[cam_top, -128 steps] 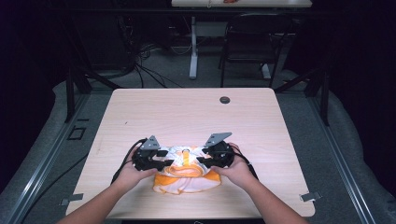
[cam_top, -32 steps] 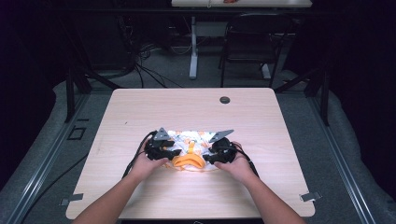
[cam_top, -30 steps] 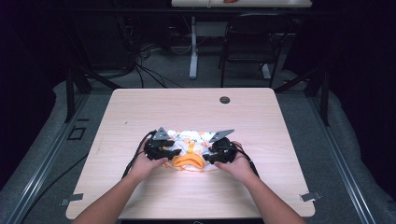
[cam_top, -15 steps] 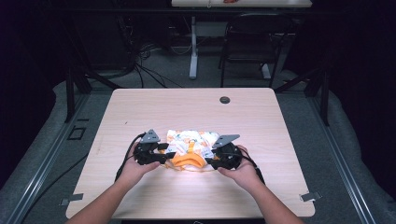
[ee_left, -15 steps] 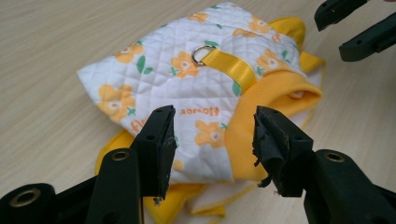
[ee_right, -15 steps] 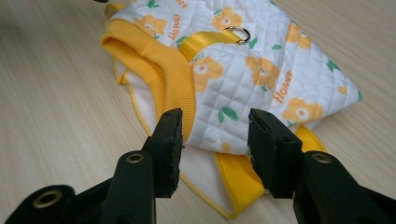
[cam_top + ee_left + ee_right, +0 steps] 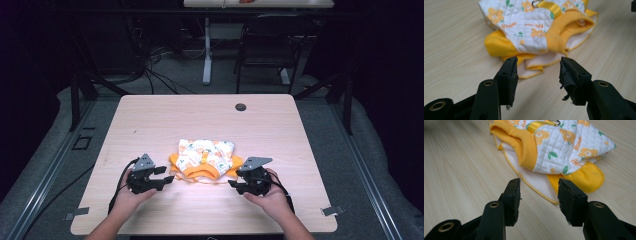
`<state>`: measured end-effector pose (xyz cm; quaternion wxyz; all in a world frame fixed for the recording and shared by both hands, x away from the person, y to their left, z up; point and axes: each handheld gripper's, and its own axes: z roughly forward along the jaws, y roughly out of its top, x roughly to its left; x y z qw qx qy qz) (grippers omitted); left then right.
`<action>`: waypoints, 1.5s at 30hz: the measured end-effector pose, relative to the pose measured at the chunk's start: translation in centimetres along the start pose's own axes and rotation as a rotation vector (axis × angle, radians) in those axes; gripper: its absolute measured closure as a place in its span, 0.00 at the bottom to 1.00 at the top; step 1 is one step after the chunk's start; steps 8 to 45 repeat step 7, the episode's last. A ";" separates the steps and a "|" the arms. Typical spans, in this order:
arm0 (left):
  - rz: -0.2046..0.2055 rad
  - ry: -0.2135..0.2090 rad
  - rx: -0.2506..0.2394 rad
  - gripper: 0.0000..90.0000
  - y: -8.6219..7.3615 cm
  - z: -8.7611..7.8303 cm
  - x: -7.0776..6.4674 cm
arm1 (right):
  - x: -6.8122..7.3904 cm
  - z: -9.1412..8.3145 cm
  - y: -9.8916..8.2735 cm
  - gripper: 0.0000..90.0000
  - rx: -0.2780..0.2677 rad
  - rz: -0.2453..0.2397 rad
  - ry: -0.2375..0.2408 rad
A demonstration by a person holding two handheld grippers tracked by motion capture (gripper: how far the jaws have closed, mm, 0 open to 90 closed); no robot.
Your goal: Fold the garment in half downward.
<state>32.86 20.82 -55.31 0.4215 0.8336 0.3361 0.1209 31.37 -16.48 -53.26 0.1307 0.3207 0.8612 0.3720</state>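
Observation:
A small folded garment (image 7: 206,159), white quilted cloth with orange flowers and yellow trim, lies on the wooden table (image 7: 150,125) in front of the middle. In the left gripper view the garment (image 7: 529,27) lies just beyond the jaws; my left gripper (image 7: 537,66) is open with nothing in it. From above, my left gripper (image 7: 169,178) sits to the garment's left and points at it. My right gripper (image 7: 232,183) sits at the garment's right front. Its jaws (image 7: 537,186) have just been opening, nothing is between them, and the garment (image 7: 564,145) lies ahead of them.
A round black grommet (image 7: 241,107) sits near the table's far edge. Beyond the table stand a chair (image 7: 265,45) and a desk leg (image 7: 206,55) amid floor cables. Tape marks (image 7: 332,210) sit by the front corners.
Both grippers have pulled away from the garment, the left one to the left and the right one to the right and nearer the front edge. The garment now lies free on the table.

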 end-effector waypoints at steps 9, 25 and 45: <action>-0.010 0.001 -0.030 0.52 -0.9 -0.5 -0.4 | 0.5 0.4 -1.5 0.57 -0.005 -0.006 -0.009; -0.010 0.001 -0.030 0.52 -0.9 -0.5 -0.4 | 0.5 0.4 -1.5 0.57 -0.005 -0.006 -0.009; -0.010 0.001 -0.030 0.52 -0.9 -0.5 -0.4 | 0.5 0.4 -1.5 0.57 -0.005 -0.006 -0.009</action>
